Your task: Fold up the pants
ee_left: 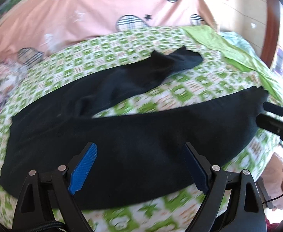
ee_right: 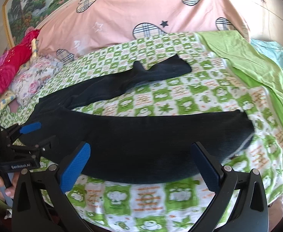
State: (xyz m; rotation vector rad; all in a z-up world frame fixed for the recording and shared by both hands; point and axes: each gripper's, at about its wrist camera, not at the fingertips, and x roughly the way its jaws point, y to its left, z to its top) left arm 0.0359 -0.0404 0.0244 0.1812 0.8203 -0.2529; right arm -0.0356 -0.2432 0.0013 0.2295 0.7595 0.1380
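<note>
Probably a home bedroom: a bed with patterned sheet [ee_right: 180, 100], pink duvet [ee_right: 133, 9], framed landscape picture [ee_right: 35, 2].

The left tool [ee_left: 139, 166] hovers with its blue pads spread wide over the near leg of the black pants [ee_left: 122, 139], which lie on the green-checked bed sheet [ee_left: 180, 96]. Ahead, the far leg angles away rightward. At far right, the right tool [ee_left: 265, 114] meets the near leg's cuff.
</note>
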